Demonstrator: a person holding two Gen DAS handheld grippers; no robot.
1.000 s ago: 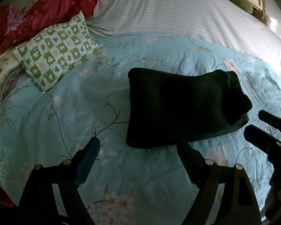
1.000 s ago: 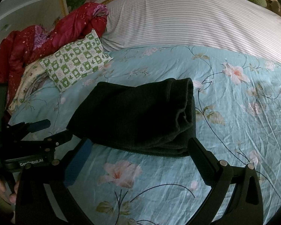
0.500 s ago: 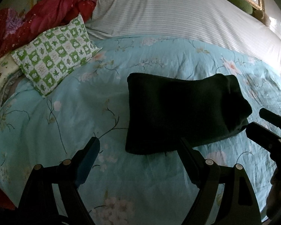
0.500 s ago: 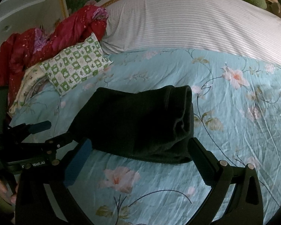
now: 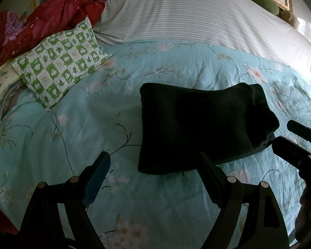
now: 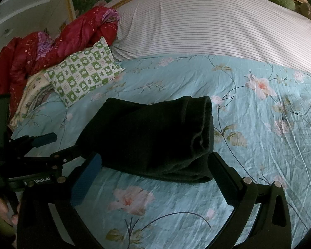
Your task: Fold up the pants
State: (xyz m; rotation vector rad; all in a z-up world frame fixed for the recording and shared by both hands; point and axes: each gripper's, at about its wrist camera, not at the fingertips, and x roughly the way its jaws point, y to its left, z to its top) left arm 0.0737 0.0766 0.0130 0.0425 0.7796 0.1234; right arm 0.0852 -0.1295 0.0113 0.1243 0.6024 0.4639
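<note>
The bed (image 5: 51, 145) fills both views, largest of all, spread with a light blue quilt (image 6: 259, 134) printed with pink flowers and thin dark stems. Beyond the quilt lies a white sheet (image 5: 186, 14) with fine grey stripes, reaching to a gilt frame at the far edge. At the far left corner a red blanket (image 5: 51, 14) is heaped, and against it leans a green and white checked pillow (image 5: 62, 62), resting on the quilt.

The pants (image 5: 197, 124), dark and already folded into a thick rectangular bundle, lie flat on the quilt near the middle of the bed, well apart from the pillow. The layered, rolled edge shows at the bundle's right side in the right wrist view (image 6: 155, 134).

The left gripper (image 5: 153, 164) hovers at the near edge of the pants, its jaws spread wide with nothing between them. The right gripper (image 6: 155, 164) sits just before the bundle's near edge, jaws likewise spread wide and empty.
</note>
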